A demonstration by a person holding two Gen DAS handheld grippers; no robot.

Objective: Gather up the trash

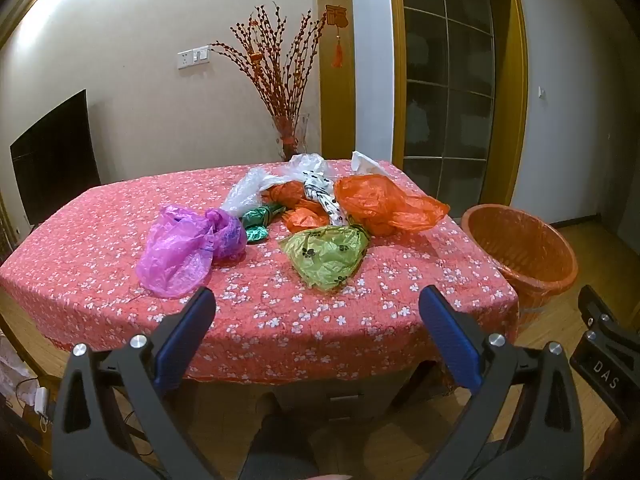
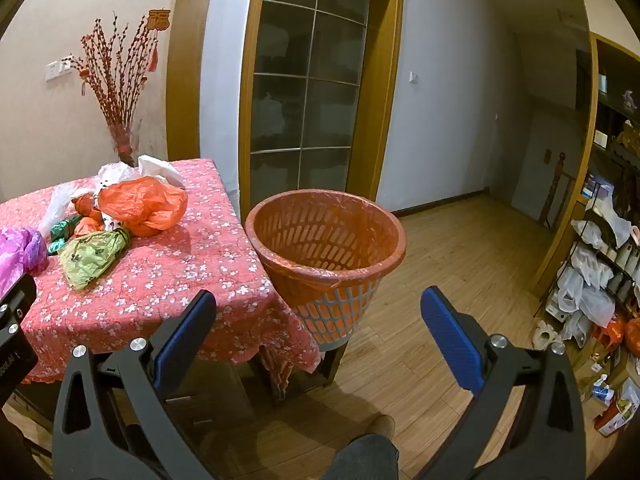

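Several crumpled plastic bags lie on a table with a red floral cloth (image 1: 100, 272): a purple bag (image 1: 180, 248), a green bag (image 1: 326, 256), a large orange bag (image 1: 384, 204), a small dark green one (image 1: 260, 222) and clear ones (image 1: 248, 192). An orange waste basket (image 2: 326, 240), lined with an orange bag, stands at the table's right side. My left gripper (image 1: 316, 300) is open and empty, in front of the table's near edge. My right gripper (image 2: 318, 304) is open and empty, short of the basket.
A vase of red branches (image 1: 286, 80) stands behind the table. A glass door (image 2: 308, 92) is beyond the basket. A cluttered shelf with bags (image 2: 600, 272) lines the right wall. Wooden floor (image 2: 460, 260) lies right of the basket. The person's leg (image 2: 364, 456) shows below.
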